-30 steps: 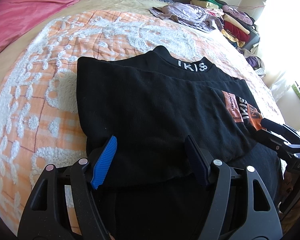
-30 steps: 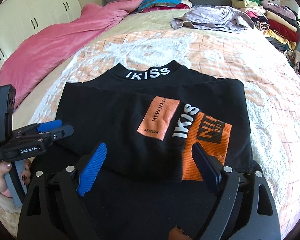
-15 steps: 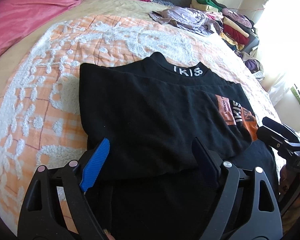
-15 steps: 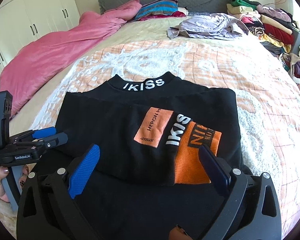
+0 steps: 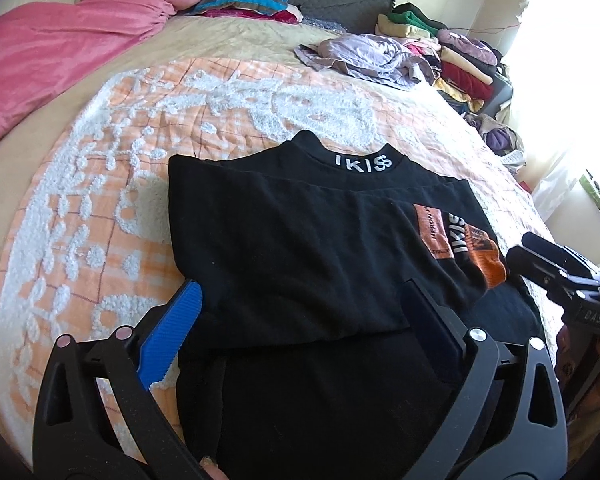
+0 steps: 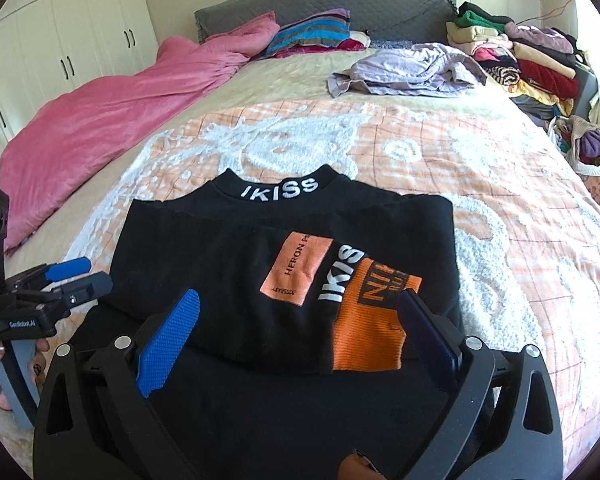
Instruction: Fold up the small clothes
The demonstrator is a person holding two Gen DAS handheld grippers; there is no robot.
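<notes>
black top (image 6: 236, 280) folded on quilt (image 6: 500, 208), left hand-held gripper (image 5: 300, 312) released, right hand-held gripper (image 6: 300, 320) released

Black top (image 6: 236, 264), orange-checked quilt (image 6: 440, 136)

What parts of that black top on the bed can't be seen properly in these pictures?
- Black top, near hem: in both views the wide-open tongs' frames cover it, left tongs, right tongs.
- Orange patch: left view shows it edge-on, lettering unreadable.
- Orange cuff print: right view, a fold cuts the words off.
- Sleeves: tucked under, layers uncountable.
</notes>
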